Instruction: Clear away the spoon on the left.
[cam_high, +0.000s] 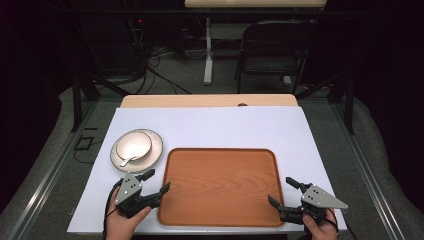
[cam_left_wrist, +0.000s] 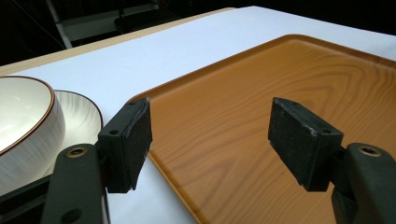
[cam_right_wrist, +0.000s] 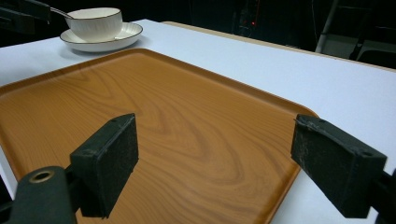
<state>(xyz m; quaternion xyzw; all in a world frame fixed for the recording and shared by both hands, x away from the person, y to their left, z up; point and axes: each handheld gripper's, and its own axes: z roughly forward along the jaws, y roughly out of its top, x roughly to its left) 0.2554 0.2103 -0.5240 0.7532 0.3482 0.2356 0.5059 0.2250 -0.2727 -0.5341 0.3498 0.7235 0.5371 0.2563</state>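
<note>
Wood-grain orange, a wide rectangular tray (cam_high: 220, 186) lies on a white sheet (cam_high: 210, 127) that covers the desk (cam_high: 207, 100), nearer the person's edge and roughly centred between the two hands. Nothing lies in it.

At the tray's near left corner, the left tool (cam_high: 154, 181) is held in the person's left hand (cam_high: 122, 217). Its two black jaws stand wide apart with nothing between them. In the left gripper view, one pad hangs over the tray's left rim and the other over the tray's bare floor, neither touching it as far as can be told.

At the tray's near right corner, the right tool (cam_high: 282, 192) is held in the person's right hand (cam_high: 320, 227). Its jaws are also spread wide and grip nothing. In the right gripper view they straddle the tray's corner, one pad above the wood and one above the white sheet beside it.

Left of the tray's far left corner, just beside it on the sheet, sits a white plate (cam_high: 155, 150) with a thin dark rim. A white bowl (cam_high: 133, 144) stands upright on the plate, and a spoon (cam_high: 128, 161) rests in the bowl with its handle pointing towards the person.

Beyond the desk, on the dim floor, stands a dark folding chair (cam_high: 272, 50).
</note>
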